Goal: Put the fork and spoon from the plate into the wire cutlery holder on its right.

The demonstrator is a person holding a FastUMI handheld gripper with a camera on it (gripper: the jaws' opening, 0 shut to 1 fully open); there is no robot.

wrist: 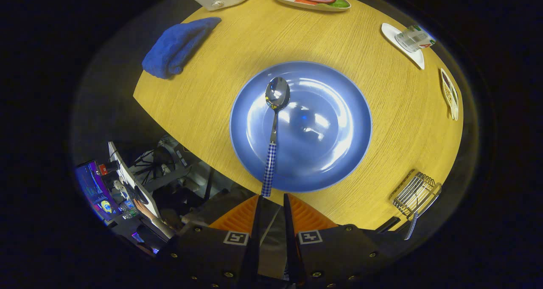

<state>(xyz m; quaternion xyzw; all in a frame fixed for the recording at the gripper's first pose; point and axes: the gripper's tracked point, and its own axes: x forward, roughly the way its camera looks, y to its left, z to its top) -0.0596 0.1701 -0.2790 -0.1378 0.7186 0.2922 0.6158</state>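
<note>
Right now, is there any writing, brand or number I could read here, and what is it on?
No text reads clearly.
Carton on the white dish: print too blurred.
Claw: two square marker patterns, no words; its fingers stand slightly apart, just short of the spoon handle.

Glossy plate (335, 153), shiny metal spoon (276, 96) – matt wood-grain table (203, 106), wire holder (415, 193)

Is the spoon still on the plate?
Yes: the spoon lies on the blue plate, handle end over its rim, just ahead of the nearly closed, empty gripper.
</note>
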